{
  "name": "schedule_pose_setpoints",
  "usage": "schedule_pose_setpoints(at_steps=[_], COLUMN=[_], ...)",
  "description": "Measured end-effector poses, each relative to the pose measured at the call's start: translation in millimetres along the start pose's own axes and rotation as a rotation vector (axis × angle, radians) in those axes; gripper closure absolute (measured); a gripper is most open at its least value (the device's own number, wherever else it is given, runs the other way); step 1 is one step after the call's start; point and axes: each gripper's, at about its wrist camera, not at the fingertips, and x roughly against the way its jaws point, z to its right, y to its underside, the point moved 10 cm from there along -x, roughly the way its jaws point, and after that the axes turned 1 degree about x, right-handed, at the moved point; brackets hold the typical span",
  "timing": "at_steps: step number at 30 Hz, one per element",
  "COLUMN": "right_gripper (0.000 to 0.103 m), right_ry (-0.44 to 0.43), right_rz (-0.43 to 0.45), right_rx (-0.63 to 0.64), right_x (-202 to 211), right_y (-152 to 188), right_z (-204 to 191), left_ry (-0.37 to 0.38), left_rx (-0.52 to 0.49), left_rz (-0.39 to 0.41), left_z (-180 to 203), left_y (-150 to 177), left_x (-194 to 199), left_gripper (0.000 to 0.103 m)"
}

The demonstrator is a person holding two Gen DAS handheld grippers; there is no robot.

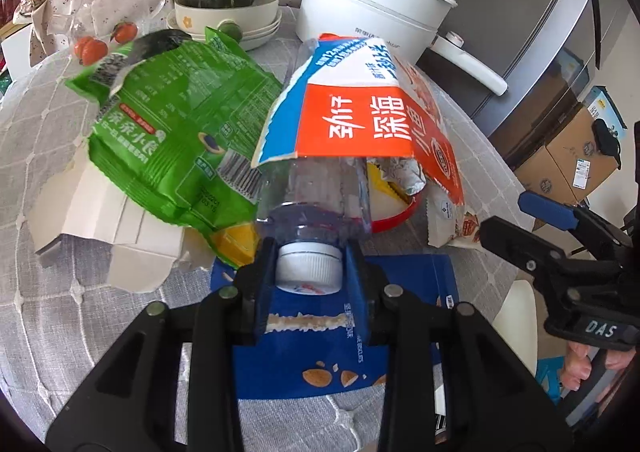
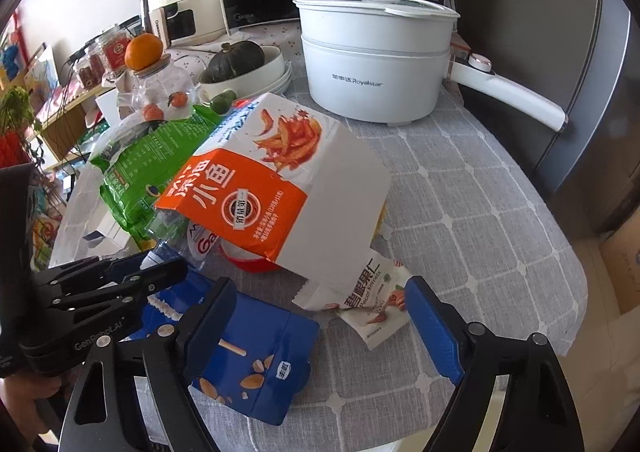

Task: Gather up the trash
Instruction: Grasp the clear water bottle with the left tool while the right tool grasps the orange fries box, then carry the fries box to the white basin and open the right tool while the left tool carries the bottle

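A heap of trash lies on the grey checked tablecloth point(image 2: 460, 192). A clear plastic bottle point(image 1: 316, 188) lies with its white cap point(image 1: 308, 266) toward me. My left gripper point(image 1: 308, 272) is shut on that cap, one pad against each side. An orange-and-white snack bag point(image 2: 260, 188) drapes over the bottle, and a green snack bag point(image 1: 176, 124) lies to its left. My right gripper point(image 2: 320, 288) stands open above a flattened blue snack box point(image 2: 260, 352) and a white nut packet point(image 2: 372, 304), touching neither. In its view the left gripper point(image 2: 160, 262) sits at the left.
A white electric pot point(image 2: 376, 64) with a long handle stands at the back. A bowl holding a dark squash point(image 2: 240, 64) and a glass jar topped by an orange point(image 2: 160, 88) stand behind the heap. A flattened white carton point(image 1: 100, 228) lies left. Cardboard boxes point(image 1: 568, 160) sit beyond the table's right edge.
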Motion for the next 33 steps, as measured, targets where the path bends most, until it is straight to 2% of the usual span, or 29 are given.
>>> schedule_pose_setpoints(at_steps=[6, 11, 13, 15, 19, 23, 33], right_gripper=[0.019, 0.043, 0.064, 0.075, 0.088, 0.09, 0.094], right_ry=[0.006, 0.119, 0.151, 0.171, 0.19, 0.179, 0.186], right_rz=[0.052, 0.05, 0.056, 0.065, 0.119, 0.174, 0.275], right_rx=[0.08, 0.181, 0.188, 0.173, 0.148, 0.099, -0.031], right_x=[-3.0, -24.9, -31.4, -33.4, -20.6, 5.3, 61.1], right_y=[-9.6, -17.3, -20.7, -24.1, -33.9, -43.2, -53.9], right_z=[-23.4, -37.7, -36.2, -30.8, -18.4, -4.5, 43.3], left_ry=[0.012, 0.014, 0.012, 0.014, 0.009, -0.003, -0.03], left_rx=[-0.018, -0.026, -0.035, -0.04, -0.044, -0.031, 0.013], left_rz=[0.038, 0.05, 0.061, 0.079, 0.146, 0.231, 0.371], left_z=[-11.1, -17.1, -17.2, -16.9, -16.9, -19.0, -24.7], left_y=[2.4, 8.0, 7.5, 6.6, -2.7, -16.6, -42.1], left_x=[27.3, 40.0, 44.9, 51.8, 70.7, 90.1, 120.6], left_gripper=[0.068, 0.068, 0.068, 0.068, 0.068, 0.068, 0.068])
